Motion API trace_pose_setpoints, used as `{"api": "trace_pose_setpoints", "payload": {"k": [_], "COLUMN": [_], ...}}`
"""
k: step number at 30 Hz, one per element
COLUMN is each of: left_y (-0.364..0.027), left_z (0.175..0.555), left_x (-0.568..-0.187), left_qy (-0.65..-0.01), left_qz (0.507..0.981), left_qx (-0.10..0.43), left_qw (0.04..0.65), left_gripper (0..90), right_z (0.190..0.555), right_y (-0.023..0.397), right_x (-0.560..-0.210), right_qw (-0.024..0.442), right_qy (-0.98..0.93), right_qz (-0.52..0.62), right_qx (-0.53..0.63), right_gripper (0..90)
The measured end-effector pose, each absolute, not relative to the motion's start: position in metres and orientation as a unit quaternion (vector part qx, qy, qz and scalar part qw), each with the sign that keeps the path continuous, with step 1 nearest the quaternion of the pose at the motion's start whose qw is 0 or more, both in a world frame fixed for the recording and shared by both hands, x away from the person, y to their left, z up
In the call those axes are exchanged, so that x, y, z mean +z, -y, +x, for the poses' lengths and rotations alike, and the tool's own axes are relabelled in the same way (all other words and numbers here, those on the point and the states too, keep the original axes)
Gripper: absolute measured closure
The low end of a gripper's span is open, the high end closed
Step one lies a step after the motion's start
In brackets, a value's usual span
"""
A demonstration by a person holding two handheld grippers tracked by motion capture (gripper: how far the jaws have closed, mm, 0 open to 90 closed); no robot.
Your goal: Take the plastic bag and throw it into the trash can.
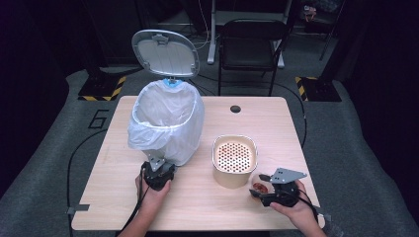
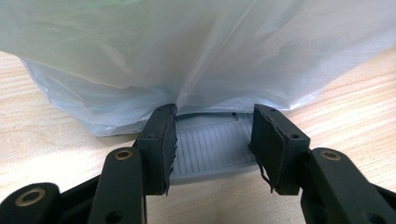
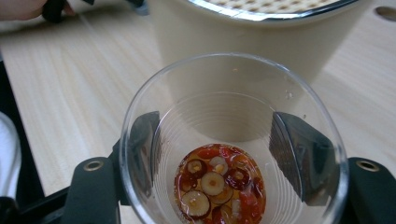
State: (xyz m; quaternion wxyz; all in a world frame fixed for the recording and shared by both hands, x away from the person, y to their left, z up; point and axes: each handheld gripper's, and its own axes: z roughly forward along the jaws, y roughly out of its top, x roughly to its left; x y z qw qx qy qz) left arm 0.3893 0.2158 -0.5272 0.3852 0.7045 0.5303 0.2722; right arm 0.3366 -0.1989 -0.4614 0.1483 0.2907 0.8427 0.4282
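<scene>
A small pedal bin (image 1: 168, 123) lined with a white plastic bag (image 2: 187, 51) stands at the table's left, its lid (image 1: 165, 53) raised. My left gripper (image 1: 160, 167) sits at the bin's base. In the left gripper view its jaws (image 2: 212, 140) are closed on the two sides of the grey ribbed pedal (image 2: 210, 151). My right gripper (image 1: 259, 188) is near the front right, shut on a clear plastic cup (image 1: 261, 185). Through the cup's wall (image 3: 215, 112) both pads press on it. Wet red fruit slices (image 3: 217, 189) lie in its bottom.
A cream pot with a perforated strainer top (image 1: 234, 159) stands just beyond the cup (image 3: 243, 32). The wooden table (image 1: 197, 207) has a cable hole (image 1: 235, 108) at the back. A black folding chair (image 1: 249, 44) stands behind the table.
</scene>
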Motion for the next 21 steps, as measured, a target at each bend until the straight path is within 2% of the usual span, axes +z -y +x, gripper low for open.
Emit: {"api": "trace_pose_setpoints", "payload": {"k": [21], "left_y": [-0.215], "left_z": [0.389], "left_x": [-0.527], "left_qy": [-0.531], "left_qz": [0.703], "left_qx": [0.272], "left_qw": [0.387], "left_gripper": [50.4], "right_z": [0.382], "right_y": [0.23], "right_x": [-0.417], "right_qw": [0.194], "right_qy": [-0.837], "right_qz": [0.299], "right_qx": [0.415], "right_gripper": [34.9]}}
